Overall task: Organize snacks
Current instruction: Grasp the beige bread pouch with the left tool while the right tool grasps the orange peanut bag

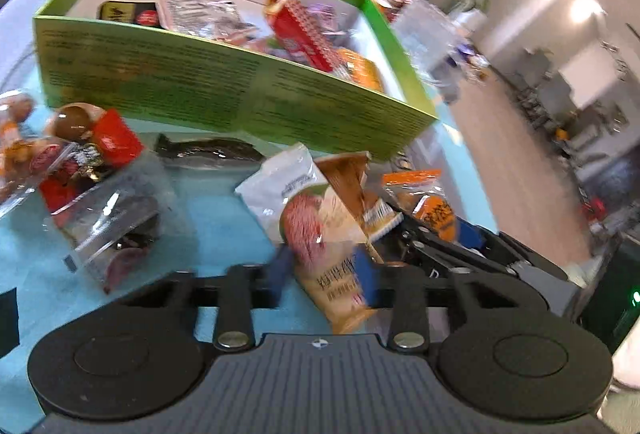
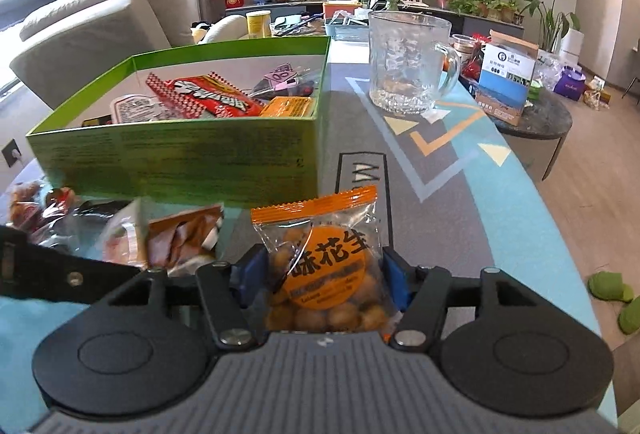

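Right wrist: peanut packet between tongs

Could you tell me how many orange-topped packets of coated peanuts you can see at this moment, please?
1. The peanut packet sits between the fingers of the right hand-held gripper, just in front of the green box. Others may be hidden among the snacks inside the box.

Both grippers clamped (left tilted)
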### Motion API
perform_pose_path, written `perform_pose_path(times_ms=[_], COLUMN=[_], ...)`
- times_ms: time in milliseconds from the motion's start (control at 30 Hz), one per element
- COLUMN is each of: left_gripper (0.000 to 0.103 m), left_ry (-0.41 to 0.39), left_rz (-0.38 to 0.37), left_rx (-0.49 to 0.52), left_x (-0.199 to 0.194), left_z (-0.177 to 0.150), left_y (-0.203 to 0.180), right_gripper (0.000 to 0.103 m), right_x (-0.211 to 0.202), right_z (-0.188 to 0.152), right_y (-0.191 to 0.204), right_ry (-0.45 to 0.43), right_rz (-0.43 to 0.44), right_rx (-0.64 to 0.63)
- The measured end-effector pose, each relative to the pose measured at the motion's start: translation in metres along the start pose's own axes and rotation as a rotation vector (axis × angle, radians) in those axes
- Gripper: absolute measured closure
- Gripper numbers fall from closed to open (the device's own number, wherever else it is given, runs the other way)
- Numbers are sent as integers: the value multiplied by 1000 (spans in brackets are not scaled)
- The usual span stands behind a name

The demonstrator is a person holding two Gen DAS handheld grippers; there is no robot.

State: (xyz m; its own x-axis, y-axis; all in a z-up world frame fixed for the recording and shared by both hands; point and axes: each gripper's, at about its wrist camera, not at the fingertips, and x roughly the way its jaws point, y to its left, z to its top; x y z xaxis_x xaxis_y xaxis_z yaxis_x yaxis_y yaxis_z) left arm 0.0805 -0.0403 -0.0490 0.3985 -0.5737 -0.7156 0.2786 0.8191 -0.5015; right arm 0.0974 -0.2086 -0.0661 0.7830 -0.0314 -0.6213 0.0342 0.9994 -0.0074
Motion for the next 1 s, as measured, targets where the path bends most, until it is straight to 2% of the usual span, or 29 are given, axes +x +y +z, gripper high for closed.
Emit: perform_pose_path(times_ms=[33, 200, 300, 367, 433, 500, 700, 833, 900, 1000], left_gripper=[103, 103, 102, 94, 67, 55, 47, 47, 47, 47], left_ry=[2, -39, -48, -45, -41, -43, -25, -23, -21, -17], left_rz=[0, 6, 10, 35, 62, 89, 89, 91, 90, 100], left_rx=[20, 119, 114, 75, 34, -5, -36, -38, -43, -33], left_x=[-1, -12, -16, -16, -15, -15, -12, -12, -12, -11], left_z=[-1, -9, -10, -8, -7, -6, -4, -3, -3, -3], left_y=[-1, -11, -12, -7, -1, 4, 8, 8, 8, 6], right_gripper=[45, 45, 45, 45, 45, 45, 45, 45, 45, 45], right_x=[-2, -9, -13, -14, -13, -10, -14, -25, -34, -46], right_z=[-1, 3, 5, 5, 2, -2, -15, -24, -31, -39], right_y=[-2, -10, -11, -10, -9, -8, 2, 19, 32, 44], right_ry=[1, -15, -25, -25, -17, 0, 10, 4, 2, 16], right_rz=[2, 0, 2, 3, 0, -7, -39, -11, 23, 136], right_rx=[12, 58, 63, 54, 44, 28, -42, -128, -191, -240])
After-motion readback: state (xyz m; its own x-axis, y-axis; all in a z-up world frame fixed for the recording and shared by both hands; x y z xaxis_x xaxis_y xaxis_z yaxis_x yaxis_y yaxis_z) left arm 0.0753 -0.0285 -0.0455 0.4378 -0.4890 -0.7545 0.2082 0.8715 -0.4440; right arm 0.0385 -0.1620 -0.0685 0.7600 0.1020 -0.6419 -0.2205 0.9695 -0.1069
